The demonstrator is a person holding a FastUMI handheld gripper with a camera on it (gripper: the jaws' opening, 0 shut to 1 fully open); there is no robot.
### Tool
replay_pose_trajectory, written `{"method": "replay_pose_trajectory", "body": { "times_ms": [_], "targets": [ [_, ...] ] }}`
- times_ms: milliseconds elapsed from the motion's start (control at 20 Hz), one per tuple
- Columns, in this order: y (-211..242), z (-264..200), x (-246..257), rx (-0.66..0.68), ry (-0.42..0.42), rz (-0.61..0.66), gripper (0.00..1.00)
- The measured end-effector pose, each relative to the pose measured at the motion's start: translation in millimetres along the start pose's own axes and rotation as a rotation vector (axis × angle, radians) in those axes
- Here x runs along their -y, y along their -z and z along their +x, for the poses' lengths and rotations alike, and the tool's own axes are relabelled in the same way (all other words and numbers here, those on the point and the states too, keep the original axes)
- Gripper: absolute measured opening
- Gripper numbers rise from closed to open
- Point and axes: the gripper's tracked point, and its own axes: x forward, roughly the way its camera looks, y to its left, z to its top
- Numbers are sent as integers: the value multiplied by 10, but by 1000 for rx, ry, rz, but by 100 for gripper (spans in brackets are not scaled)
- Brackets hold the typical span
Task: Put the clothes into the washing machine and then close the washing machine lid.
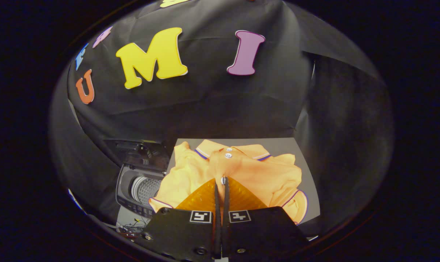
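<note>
Grey tabletop [278,145]: shirt [241,171] pinched between jaws.

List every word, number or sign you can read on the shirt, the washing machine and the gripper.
Shirt: no print or words.
Washing machine: small marks on its front panel, too small to read.
Gripper: two square black-and-white markers, patterns rather than words; its fingers stand shut at the shirt's button strip.
</note>
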Motion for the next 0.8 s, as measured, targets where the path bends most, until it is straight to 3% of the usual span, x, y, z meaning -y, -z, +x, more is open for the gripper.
{"method": "replay_pose_trajectory", "body": {
  "times_ms": [800],
  "targets": [
    [-285,-62,-1454,41,-188,-129,4]
  ]
}}
